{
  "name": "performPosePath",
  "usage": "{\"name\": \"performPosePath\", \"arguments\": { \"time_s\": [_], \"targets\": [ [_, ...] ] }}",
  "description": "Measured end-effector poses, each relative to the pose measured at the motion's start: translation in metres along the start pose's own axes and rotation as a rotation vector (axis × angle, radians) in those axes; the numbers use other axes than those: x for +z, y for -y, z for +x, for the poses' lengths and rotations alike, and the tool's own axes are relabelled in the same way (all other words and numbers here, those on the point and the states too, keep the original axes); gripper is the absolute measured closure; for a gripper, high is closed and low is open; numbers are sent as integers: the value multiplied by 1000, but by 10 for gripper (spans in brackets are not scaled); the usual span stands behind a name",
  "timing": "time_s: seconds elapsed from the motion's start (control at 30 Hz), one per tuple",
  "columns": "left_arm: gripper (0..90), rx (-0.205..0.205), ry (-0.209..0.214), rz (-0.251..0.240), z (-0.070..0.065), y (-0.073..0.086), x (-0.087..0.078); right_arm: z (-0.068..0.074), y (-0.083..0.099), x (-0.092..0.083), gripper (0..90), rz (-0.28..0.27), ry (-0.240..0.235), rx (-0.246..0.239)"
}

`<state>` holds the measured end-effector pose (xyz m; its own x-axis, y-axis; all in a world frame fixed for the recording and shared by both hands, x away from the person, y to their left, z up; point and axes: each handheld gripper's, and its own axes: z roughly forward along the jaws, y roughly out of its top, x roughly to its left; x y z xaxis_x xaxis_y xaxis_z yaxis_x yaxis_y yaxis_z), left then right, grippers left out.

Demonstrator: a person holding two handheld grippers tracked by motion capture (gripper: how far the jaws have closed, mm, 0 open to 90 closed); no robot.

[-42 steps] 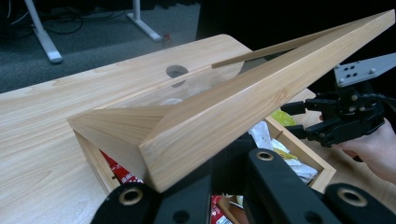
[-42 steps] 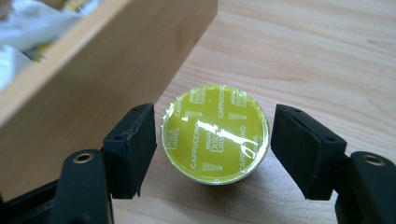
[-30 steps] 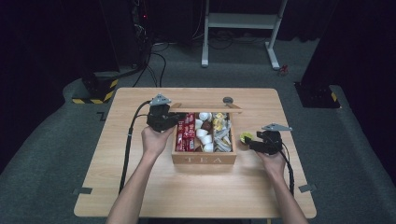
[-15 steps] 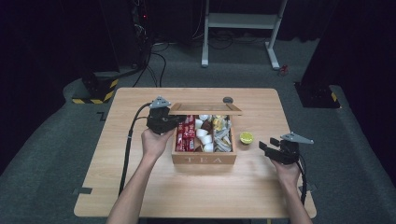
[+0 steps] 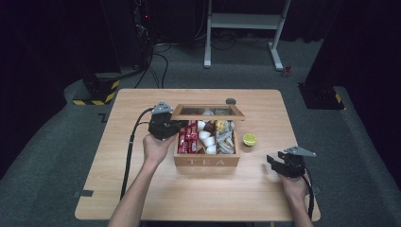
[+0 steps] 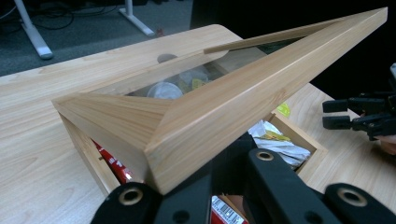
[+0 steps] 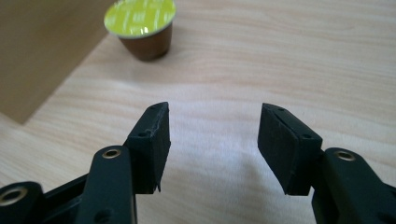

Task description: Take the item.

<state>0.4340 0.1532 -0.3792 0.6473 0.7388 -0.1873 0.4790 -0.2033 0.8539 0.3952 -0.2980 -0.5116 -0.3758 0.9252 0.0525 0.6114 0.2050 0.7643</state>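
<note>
Right tongs [image 7: 212, 149] gape empty, lime-lidded capsule [image 7: 142, 25] well beyond them.

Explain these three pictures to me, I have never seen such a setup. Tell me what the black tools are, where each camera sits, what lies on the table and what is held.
A person sits at a wooden table with a hand-held clamp tool, called a gripper, in each hand. The high view looks down from above. The other two views come from cameras riding on the grippers.

On the table stands a wooden tea box with red packets, white cups and sachets inside. A green-topped capsule stands beside it.

The left gripper is clamped on a corner of the box's glass lid, holding it raised. The right gripper holds nothing. Its jaws have just been closing, yet a gap remains between them.
</note>
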Motion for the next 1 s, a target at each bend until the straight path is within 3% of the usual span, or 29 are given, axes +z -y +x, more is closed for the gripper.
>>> {"name": "performPosePath", "arguments": {
  "time_s": [0.03, 0.07, 0.27, 0.4, 0.5, 1.0],
  "targets": [
    [900, -1, 0, 0, -1, 2, 0, 2, 3, 2, 436, 18, 42, -33],
    [900, 3, -1, 1, -1, 3, 0, 2, 5, 3, 438, 27, 54, -48],
    [900, -2, 6, -2, -1, 7, 0, 1, 9, 5, 433, 44, 82, -41],
    [900, 3, 1, -1, -3, 10, 1, 0, 9, 5, 391, 50, 59, -39],
    [900, 0, 8, -6, -3, 13, 1, 1, 9, 5, 354, 53, 69, -31],
    [900, -14, 16, 15, -7, 32, 3, 2, 10, 5, 325, 59, 72, -29]
  ]
}}
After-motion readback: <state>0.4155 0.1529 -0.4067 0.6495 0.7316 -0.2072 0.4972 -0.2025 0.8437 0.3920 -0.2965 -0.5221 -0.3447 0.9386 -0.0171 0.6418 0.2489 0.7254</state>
